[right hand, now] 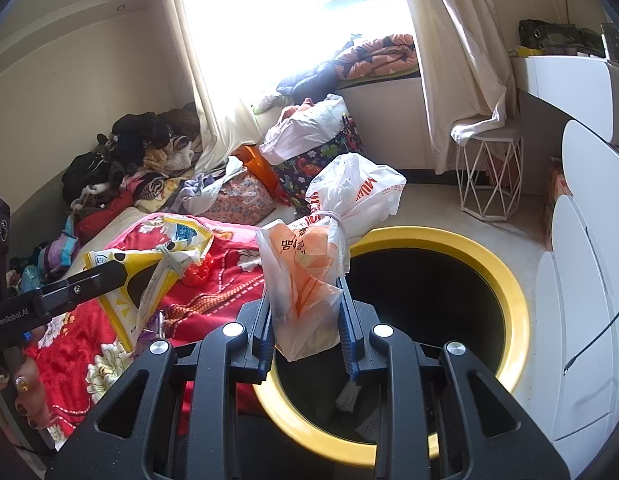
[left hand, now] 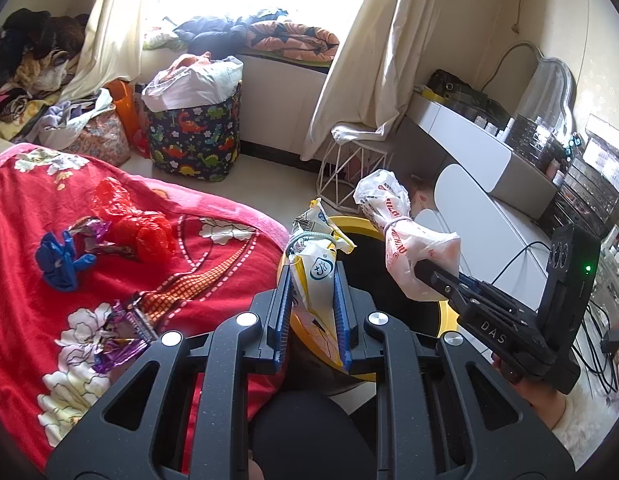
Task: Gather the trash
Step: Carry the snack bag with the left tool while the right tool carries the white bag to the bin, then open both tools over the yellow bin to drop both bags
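Two bagged items are pinched above the yellow-rimmed black bin [right hand: 505, 280]: a yellow-and-white crinkled pouch [left hand: 313, 276] by the left gripper [left hand: 311, 292], a white-and-orange tied plastic bag [right hand: 305, 292] by the right gripper [right hand: 307, 312]; blue, red and purple wrappers [left hand: 121, 332] at the frame's left are left on the red bedspread [left hand: 213, 264].

Your left gripper [left hand: 312, 280] and right gripper [right hand: 305, 304] both angle downward side by side, jaws narrowed and clamped, each in your fist.

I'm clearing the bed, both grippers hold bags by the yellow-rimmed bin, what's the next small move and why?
Probably open the right gripper: its knotted white and orange plastic bag hangs above the yellow-rimmed black bin. The left gripper's yellow and white packet sits nearer the rim.
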A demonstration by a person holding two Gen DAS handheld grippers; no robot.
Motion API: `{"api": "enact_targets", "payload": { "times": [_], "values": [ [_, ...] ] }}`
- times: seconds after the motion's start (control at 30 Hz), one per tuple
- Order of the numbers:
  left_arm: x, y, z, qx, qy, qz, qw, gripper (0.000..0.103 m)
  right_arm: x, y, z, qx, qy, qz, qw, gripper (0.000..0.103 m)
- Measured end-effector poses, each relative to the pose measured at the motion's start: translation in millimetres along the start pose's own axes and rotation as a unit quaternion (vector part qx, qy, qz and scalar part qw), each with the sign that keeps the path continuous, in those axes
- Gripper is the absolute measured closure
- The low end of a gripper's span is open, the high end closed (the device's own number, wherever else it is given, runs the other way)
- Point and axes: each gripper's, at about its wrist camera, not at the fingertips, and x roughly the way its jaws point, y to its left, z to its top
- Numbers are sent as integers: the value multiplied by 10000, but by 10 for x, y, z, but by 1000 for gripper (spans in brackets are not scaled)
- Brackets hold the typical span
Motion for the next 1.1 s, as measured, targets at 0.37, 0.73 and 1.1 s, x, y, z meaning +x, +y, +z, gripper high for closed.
{"api": "enact_targets", "payload": {
  "times": [0.37,0.73,1.1],
  "values": [
    [257,-158,10,38,151,-141,9998,89,-10,-97,-78,168,169,-133,9996,77],
    [534,-267,44,117,300,-214,9993,89,18,-230,-145,298,324,-216,9988,77],
    [829,-364,116,197,471,-191,9985,89,69,-392,-195,498,440,-339,9972,76]
  ]
}}
